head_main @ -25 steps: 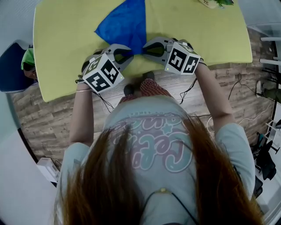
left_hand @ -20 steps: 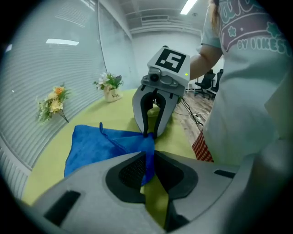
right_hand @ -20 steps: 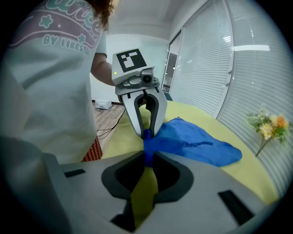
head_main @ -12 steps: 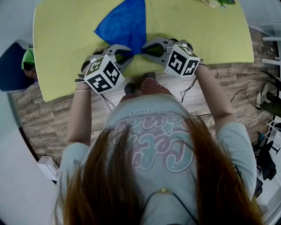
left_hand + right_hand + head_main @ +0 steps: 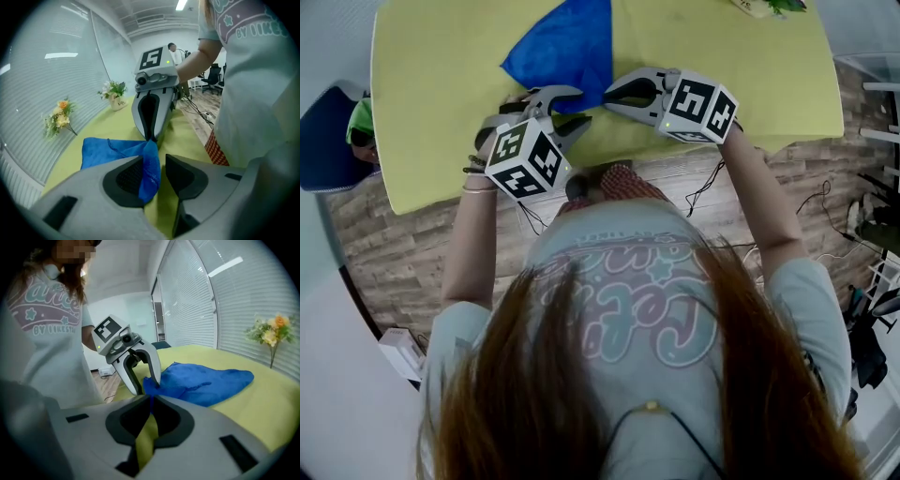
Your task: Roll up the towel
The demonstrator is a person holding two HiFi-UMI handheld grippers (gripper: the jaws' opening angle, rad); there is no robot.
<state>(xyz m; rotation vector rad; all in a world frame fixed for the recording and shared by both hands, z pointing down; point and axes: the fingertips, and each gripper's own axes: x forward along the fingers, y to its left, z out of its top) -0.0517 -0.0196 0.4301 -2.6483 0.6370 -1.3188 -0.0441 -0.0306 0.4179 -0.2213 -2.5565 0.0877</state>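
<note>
The right claw [image 5: 151, 401] is closed on the near tip of the towel [image 5: 206, 376], with a sliver of blue cloth pinched where its jaws meet; those jaws have just been closing. The left claw [image 5: 160, 168] has its jaws apart, and they have just been opening. The same corner of cloth hangs between them, lying against one pad and clear of the other, so it is loose there and not gripped. The two claws face each other almost tip to tip near the front edge of the yellow-green table [image 5: 431, 103]. From that corner the towel widens away across the table, lying flat and a little rumpled.

The cloth looks thin, soft and light. It will likely sag wherever it is unsupported and will not keep a roll by its own stiffness. A pointed corner gives little to roll around. A better hold would probably be along a straight edge, one claw near each end, so the roll starts even. The smooth table may let the towel slide rather than turn.
</note>
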